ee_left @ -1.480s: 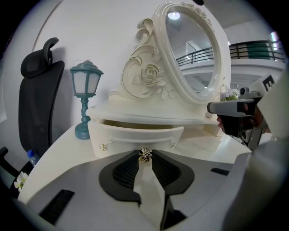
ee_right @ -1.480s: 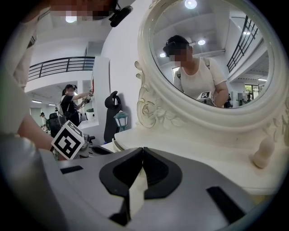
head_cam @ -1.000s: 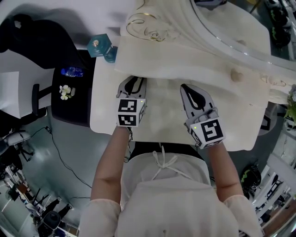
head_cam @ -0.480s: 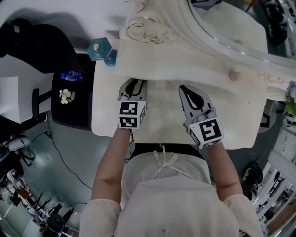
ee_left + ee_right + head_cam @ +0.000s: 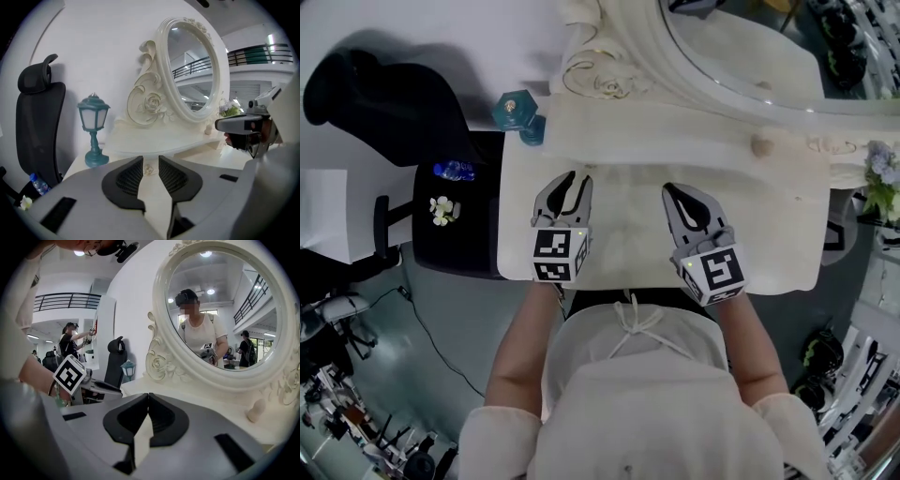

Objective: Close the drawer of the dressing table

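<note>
The cream dressing table (image 5: 769,225) fills the head view, its oval mirror (image 5: 741,56) at the back. Both grippers hover over the tabletop, pointing at the raised shelf under the mirror. My left gripper (image 5: 567,178) is open: its jaws have just been opening a little and hold nothing. In the left gripper view a small metal pull (image 5: 149,169) on the shelf front shows through the gap of the left gripper (image 5: 151,161), some way ahead. My right gripper (image 5: 670,190) is shut and empty, its tips meeting in the right gripper view (image 5: 148,397). I cannot tell how the drawer stands.
A teal lantern lamp (image 5: 517,112) stands at the table's back left corner. A black office chair (image 5: 384,94) and a black side table (image 5: 450,244) with a bottle are on the left. A small cream knob (image 5: 762,144) sits on the shelf, with flowers (image 5: 881,169) at far right.
Both grippers have lifted slightly above the tabletop and drawn a little back from the shelf. The left jaws stand a bit wider apart than before.
</note>
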Demonstrator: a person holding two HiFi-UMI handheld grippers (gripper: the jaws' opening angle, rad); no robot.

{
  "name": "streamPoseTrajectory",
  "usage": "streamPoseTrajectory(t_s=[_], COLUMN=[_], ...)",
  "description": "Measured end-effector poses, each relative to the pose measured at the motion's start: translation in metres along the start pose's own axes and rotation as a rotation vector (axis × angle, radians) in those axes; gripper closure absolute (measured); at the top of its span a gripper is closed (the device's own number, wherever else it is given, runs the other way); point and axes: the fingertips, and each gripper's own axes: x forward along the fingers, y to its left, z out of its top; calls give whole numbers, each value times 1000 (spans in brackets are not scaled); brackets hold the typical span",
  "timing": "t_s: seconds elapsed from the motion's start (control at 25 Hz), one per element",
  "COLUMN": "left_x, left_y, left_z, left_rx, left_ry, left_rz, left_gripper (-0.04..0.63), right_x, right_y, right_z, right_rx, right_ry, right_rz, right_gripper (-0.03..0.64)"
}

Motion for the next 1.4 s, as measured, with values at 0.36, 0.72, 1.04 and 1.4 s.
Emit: streamPoseTrajectory(t_s=[0.36, 0.72, 1.04, 1.4], left_x=[-57, -123, -159, -156], left_y=[-25, -51, -72, -72], left_z=[80, 140, 167, 172], left_rx=[140, 246, 252, 190], left_ry=[-175, -303, -368, -389], left_rz=[-65, -174, -239, -263], left_gripper=[528, 575, 577, 577], right_x=[-25, -56, -83, -89], right_y=[13, 23, 32, 24], right_z=[25, 60, 90, 96], right_rx=[-7, -23, -46, -66], right_ry=[-75, -161, -249, -253], right_rz=[-45, -79, -67, -100], right_gripper=[611, 611, 612, 612])
